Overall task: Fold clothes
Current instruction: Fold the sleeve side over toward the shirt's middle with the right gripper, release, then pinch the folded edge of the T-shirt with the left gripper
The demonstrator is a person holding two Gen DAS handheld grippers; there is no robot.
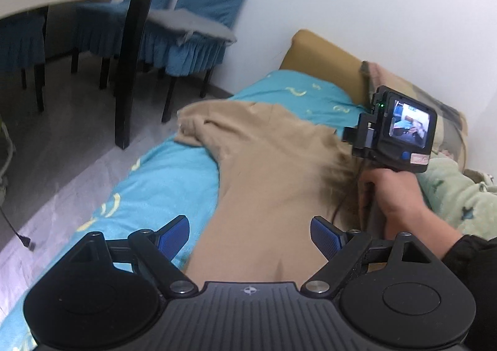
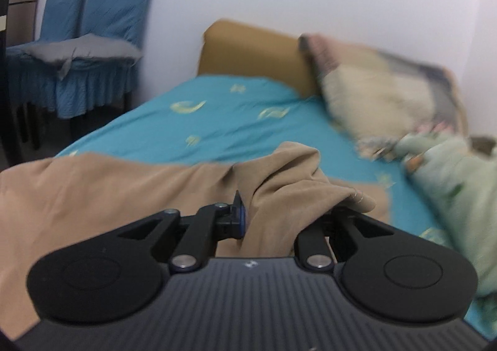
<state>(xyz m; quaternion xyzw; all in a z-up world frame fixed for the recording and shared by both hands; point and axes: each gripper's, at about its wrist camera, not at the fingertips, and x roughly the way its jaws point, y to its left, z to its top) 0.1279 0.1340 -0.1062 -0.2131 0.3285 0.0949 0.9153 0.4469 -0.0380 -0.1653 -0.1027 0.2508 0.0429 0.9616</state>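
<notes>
Tan fabric, the garment [image 1: 267,183], lay spread across the bed [image 1: 161,177] on its turquoise sheet. We kept our left claw [image 1: 250,236] spread wide above the cloth, gripping nothing. Our right claw [image 2: 279,211] was clamped on a bunched fold of the garment.

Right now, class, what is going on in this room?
A person is folding a tan fabric garment spread on a bed with a turquoise sheet. The right tongs are shut on a bunched fold of the garment. The left tongs hover open above its near end, holding nothing.
</notes>
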